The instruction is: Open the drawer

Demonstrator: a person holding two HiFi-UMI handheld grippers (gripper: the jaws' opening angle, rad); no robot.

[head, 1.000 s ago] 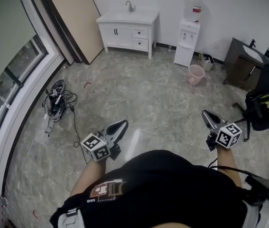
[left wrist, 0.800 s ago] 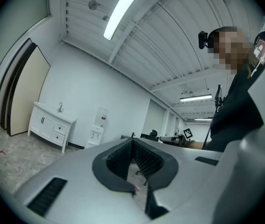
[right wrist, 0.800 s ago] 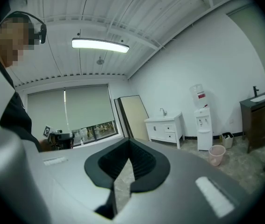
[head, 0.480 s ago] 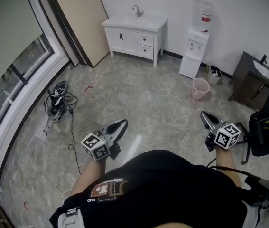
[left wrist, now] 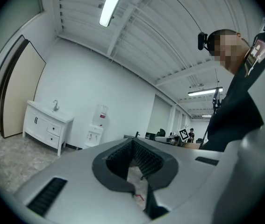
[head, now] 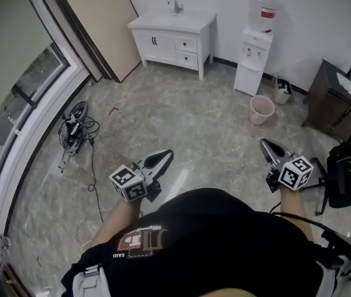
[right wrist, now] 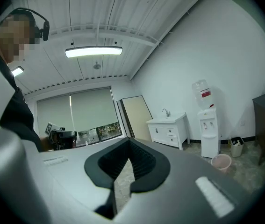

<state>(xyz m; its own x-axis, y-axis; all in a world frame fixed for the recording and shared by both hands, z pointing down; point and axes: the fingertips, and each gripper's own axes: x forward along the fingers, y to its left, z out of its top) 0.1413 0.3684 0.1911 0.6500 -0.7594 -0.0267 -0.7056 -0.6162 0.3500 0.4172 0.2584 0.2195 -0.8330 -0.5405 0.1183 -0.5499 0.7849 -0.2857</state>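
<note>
A white vanity cabinet (head: pixel 172 39) with a tap and two small drawers (head: pixel 186 50) stands against the far wall, several steps away across the floor. It also shows in the left gripper view, where the cabinet (left wrist: pixel 46 127) is at the left, and in the right gripper view, where the cabinet (right wrist: pixel 168 130) is right of centre. My left gripper (head: pixel 166 155) is held out in front of the body, pointing level, shut and holding nothing. My right gripper (head: pixel 265 144) is level with it, also shut and empty. Both are far from the drawers.
Right of the vanity stand a water dispenser (head: pixel 254 48), a pink bucket (head: pixel 262 109) and a dark sink cabinet (head: pixel 339 101). A tan board (head: pixel 98 23) leans on the wall at the left. A tool with cables (head: pixel 73 129) lies by the window. A chair with a bag (head: pixel 348 172) is at the right.
The person has walked across the floor, and the room has shifted a little in the head view. Both grippers stay shut in the same pose before the body.
</note>
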